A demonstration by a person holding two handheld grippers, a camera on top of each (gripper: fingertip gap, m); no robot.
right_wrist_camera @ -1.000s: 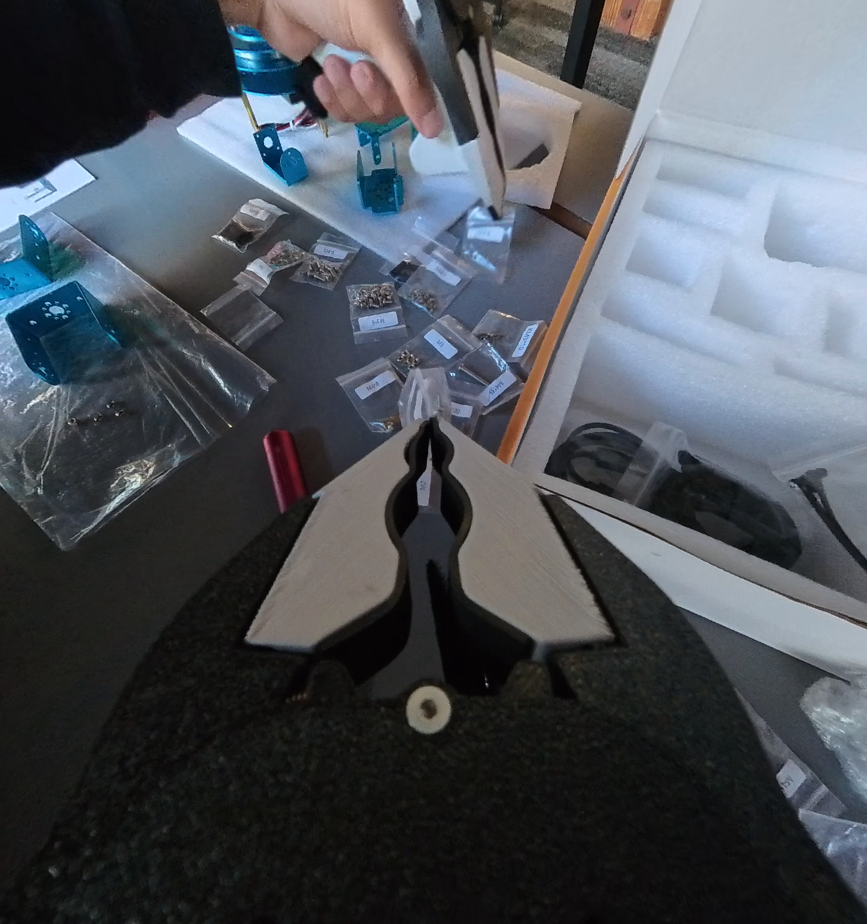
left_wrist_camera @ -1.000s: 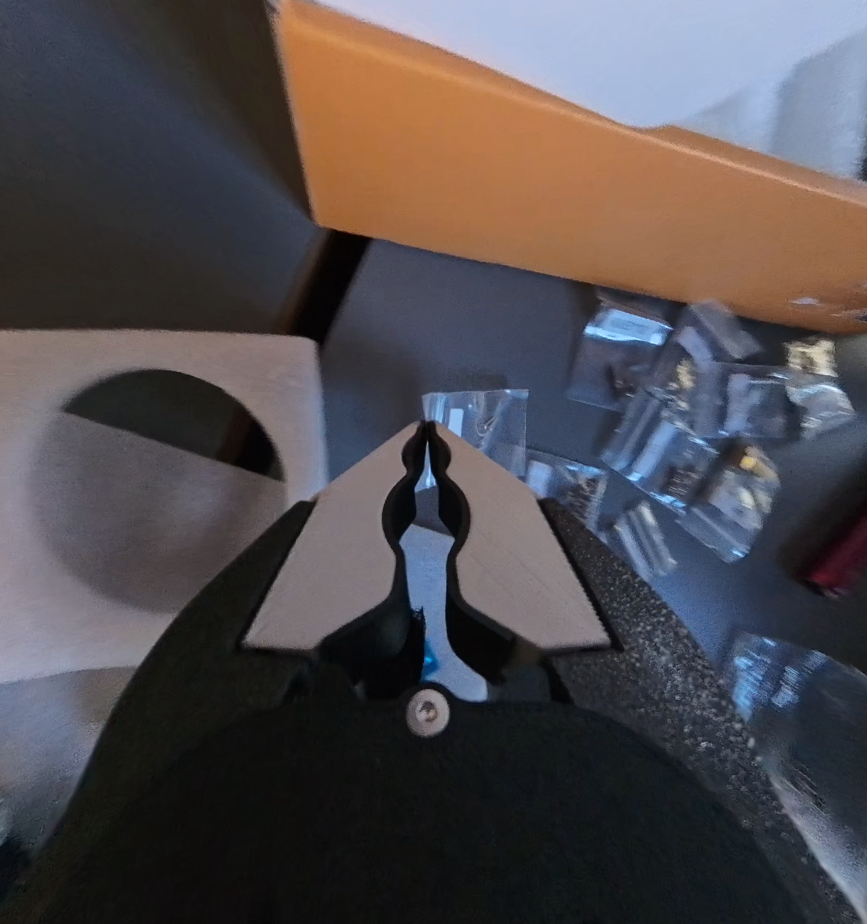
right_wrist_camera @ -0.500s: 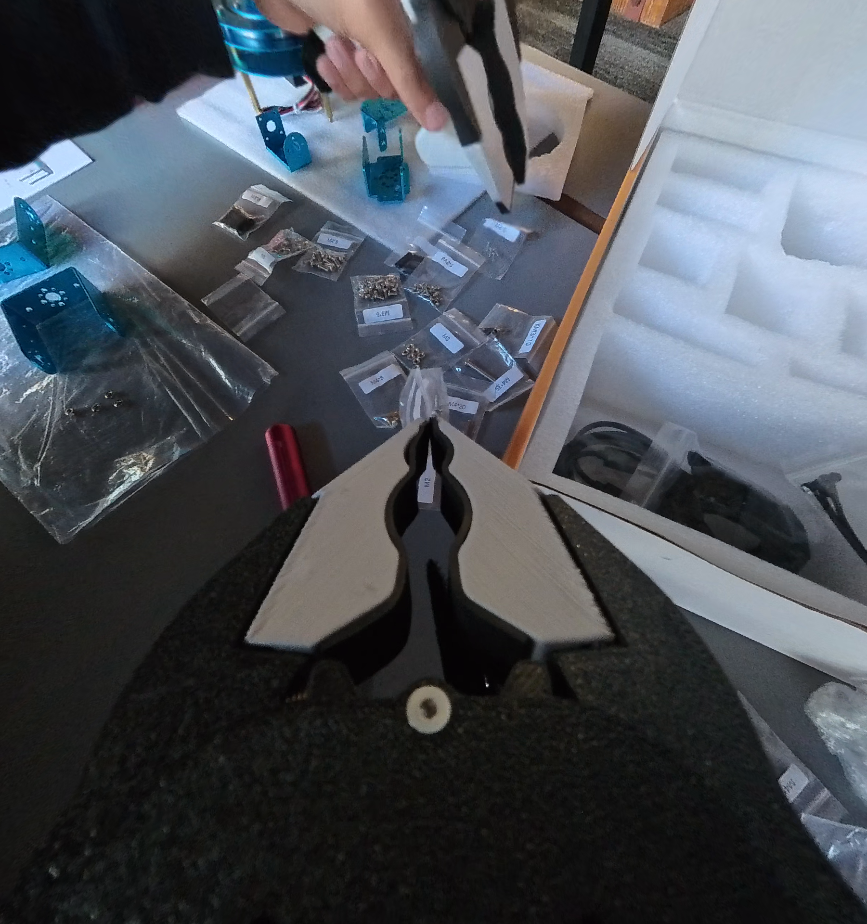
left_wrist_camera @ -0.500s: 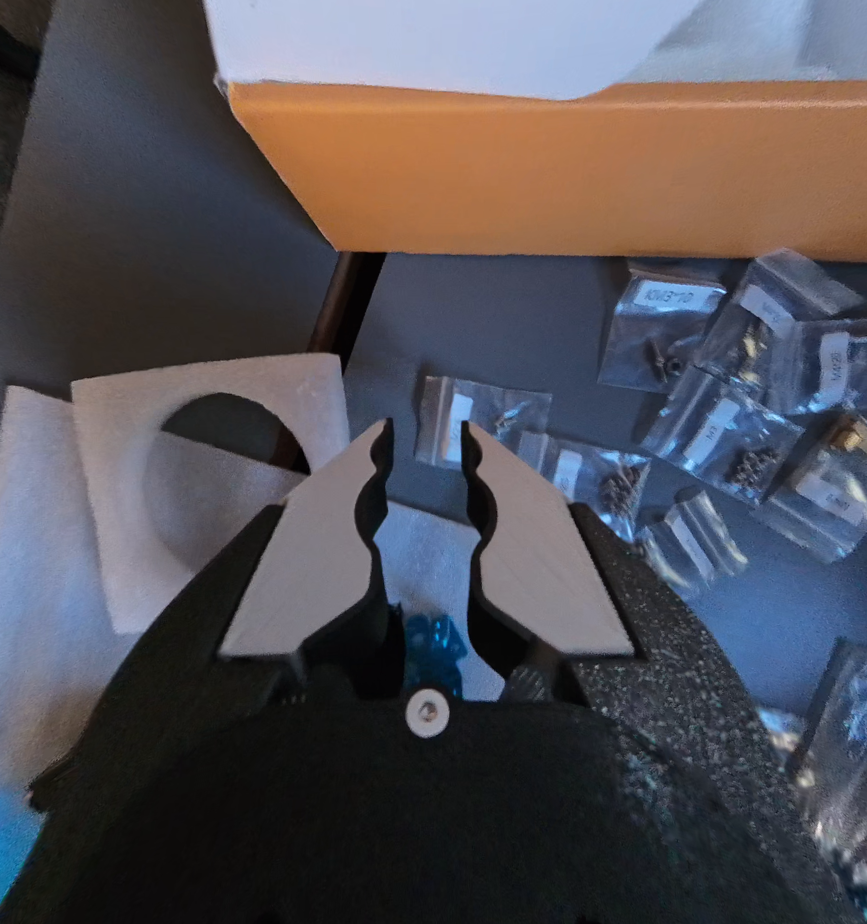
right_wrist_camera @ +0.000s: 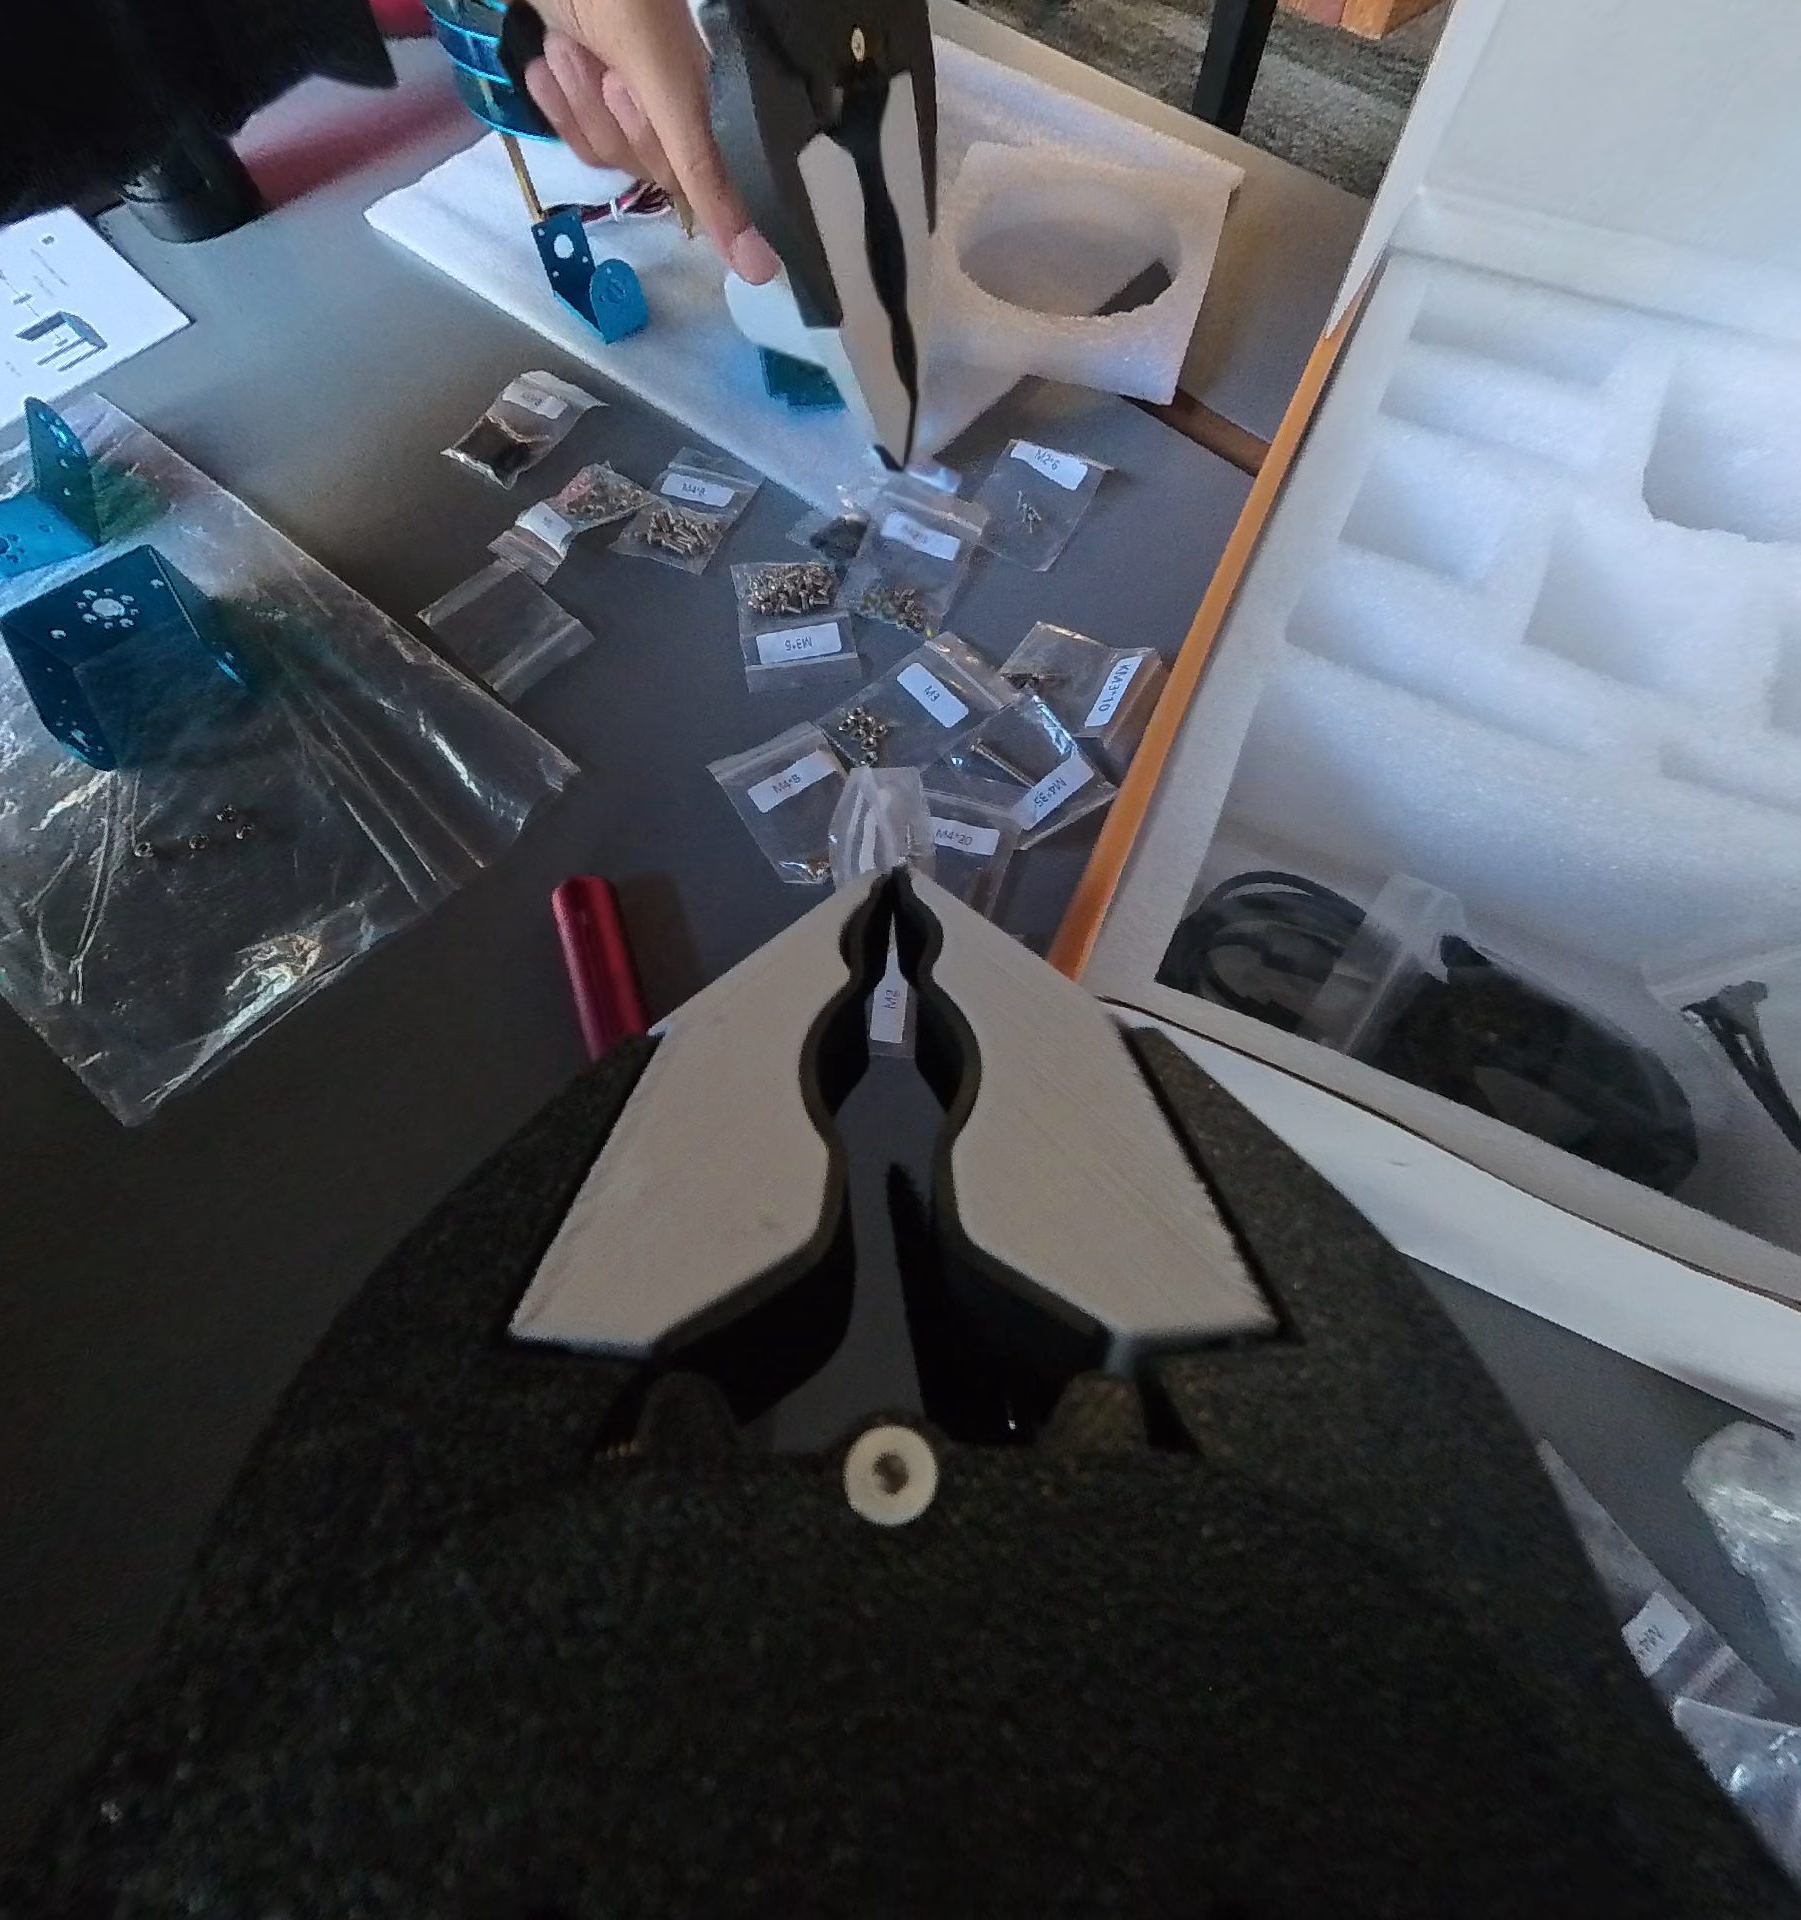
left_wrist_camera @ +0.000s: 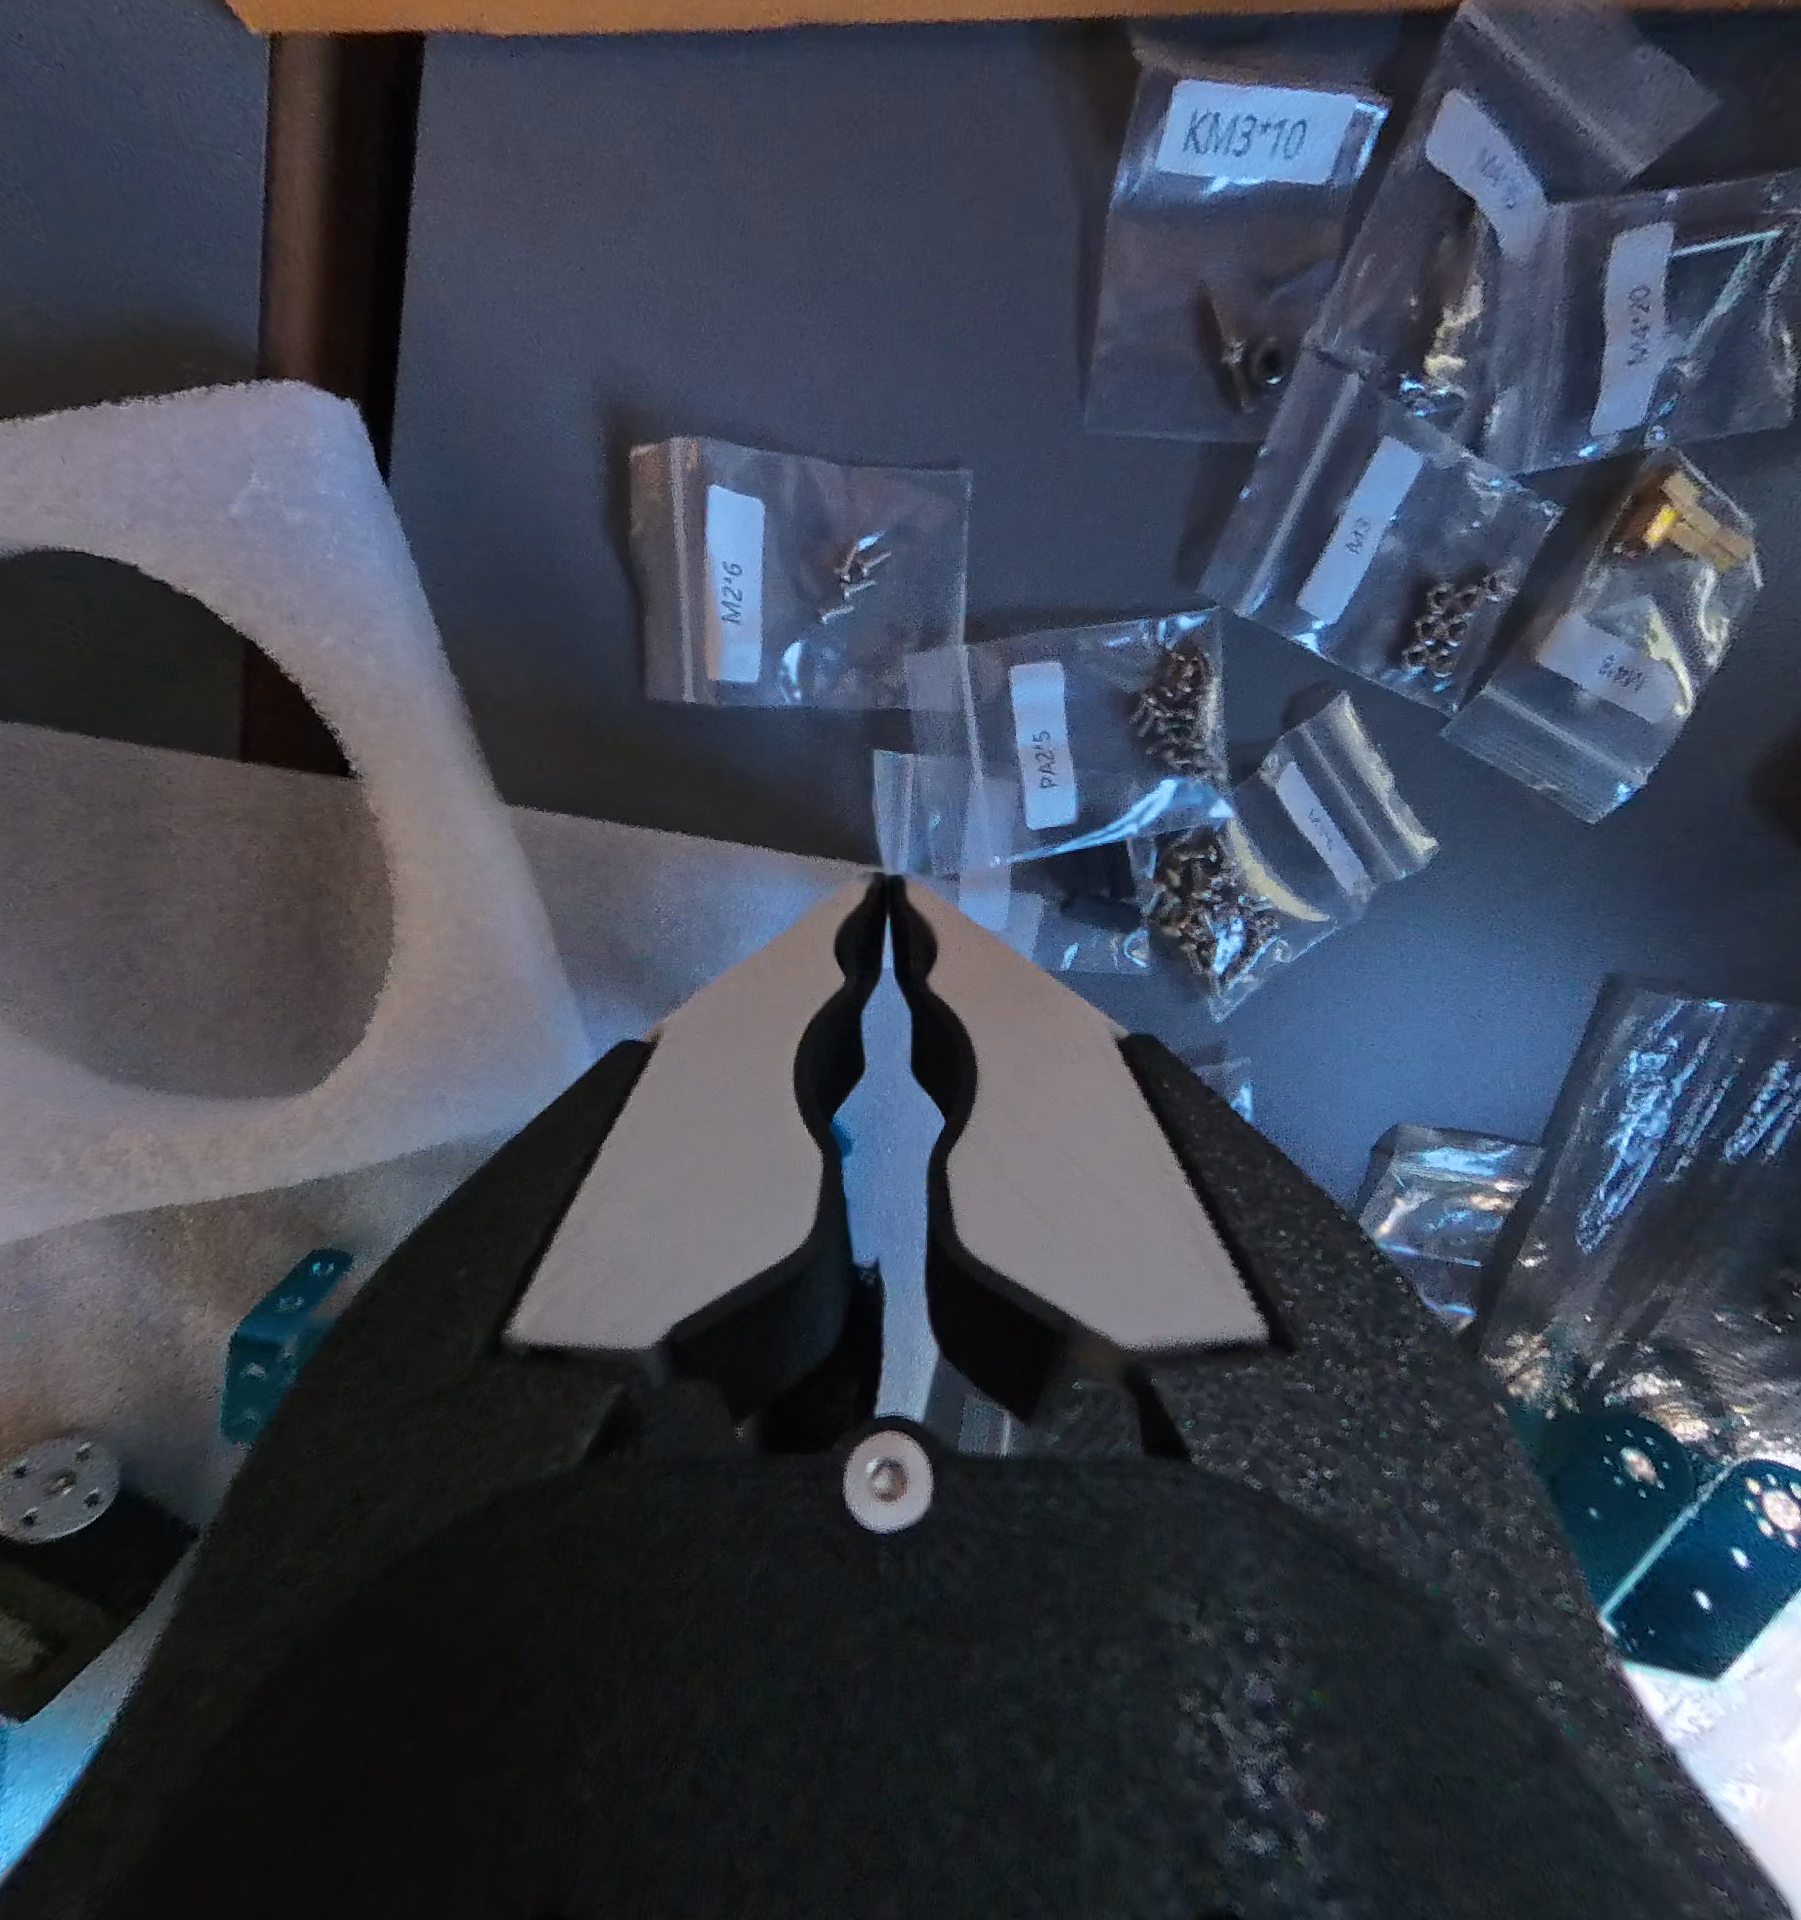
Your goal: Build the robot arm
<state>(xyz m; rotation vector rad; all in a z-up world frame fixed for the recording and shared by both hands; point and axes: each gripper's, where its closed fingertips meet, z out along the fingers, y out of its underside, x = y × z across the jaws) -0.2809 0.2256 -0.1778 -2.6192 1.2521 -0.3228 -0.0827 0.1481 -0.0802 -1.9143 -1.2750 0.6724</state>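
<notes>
The left gripper (left_wrist_camera: pixel 885 883) sits at the centre of the left wrist view with its two fingers pressed together, pinching the corner of a small clear bag of dark screws (left_wrist_camera: pixel 1067 758). That bag rises from the tips toward the upper right and overlaps another screw bag (left_wrist_camera: pixel 1280 831) on the grey table (left_wrist_camera: pixel 771 260). A separate bag with a few tiny screws (left_wrist_camera: pixel 802 571) lies just above the tips, apart from them. To the left lies a white foam block with a round hole (left_wrist_camera: pixel 200 831), and a blue metal bracket (left_wrist_camera: pixel 283 1340) peeks out at the lower left, partly hidden by the gripper body.

In the right wrist view the left gripper (right_wrist_camera: pixel 891 452) appears at top centre, held by a hand (right_wrist_camera: pixel 636 125), its tips down on the same bag (right_wrist_camera: pixel 911 540).

The right gripper (right_wrist_camera: pixel 894 878) fills the lower centre of its view, fingers closed on a thin clear bag with a white label (right_wrist_camera: pixel 875 821). The bag's crumpled top pokes out above the tips and its label shows in the gap between the fingers; its contents cannot be made out. A red cylinder (right_wrist_camera: pixel 595 977) lies just left of the fingers, its lower end hidden behind them. An open box with white foam lining (right_wrist_camera: pixel 1602 623) fills the right side, cut off by the frame, with a black cable (right_wrist_camera: pixel 1498 1039) in its lower compartment.
</notes>
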